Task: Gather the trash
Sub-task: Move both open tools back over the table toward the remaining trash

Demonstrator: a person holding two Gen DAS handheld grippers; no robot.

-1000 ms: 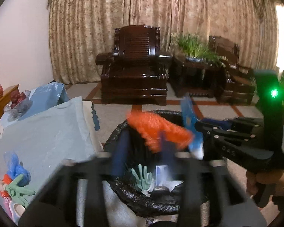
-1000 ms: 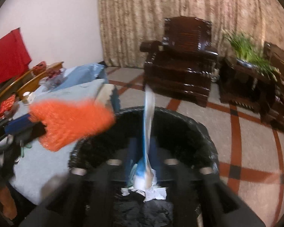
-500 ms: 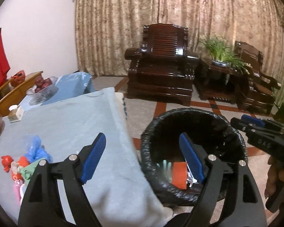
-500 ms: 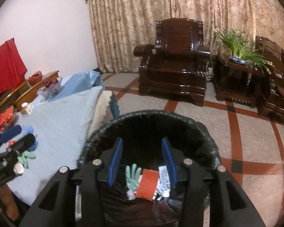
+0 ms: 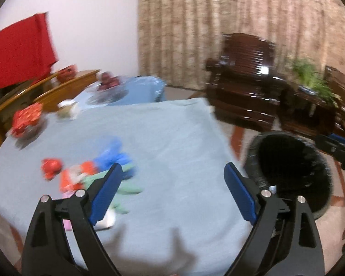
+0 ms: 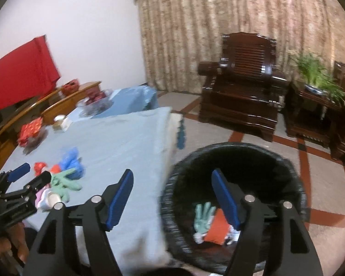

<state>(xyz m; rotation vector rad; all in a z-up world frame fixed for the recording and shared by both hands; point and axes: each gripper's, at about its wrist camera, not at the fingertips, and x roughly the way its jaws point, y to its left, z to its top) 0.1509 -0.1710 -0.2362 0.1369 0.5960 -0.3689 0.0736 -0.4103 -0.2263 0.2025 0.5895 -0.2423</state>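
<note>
A: Status of bin point(image 6: 237, 158)?
B: Standing on floor, just beside table's right edge. Already inside — a green glove point(image 6: 203, 216), an orange piece point(image 6: 218, 227), some white scraps. Part done.

A: Left on table point(image 5: 172, 142)?
B: One pile point(image 5: 89, 174) near left edge: blue wad, red wrapper, orange bit, green glove, something pink and white. Blurred, so no exact count. Farther back — a red packet and fruit; not judged trash.

A: Left gripper point(image 5: 172, 184)?
B: Jaws opening, wide, nothing between. Aimed over cloth, pile just beside left finger.

A: Right gripper point(image 6: 172, 195)?
B: Jaws opening too, empty. Straddling table's right edge and bin rim.

A: Remaining?
B: Likely several more picks from pile, each dropped into bin.
</note>
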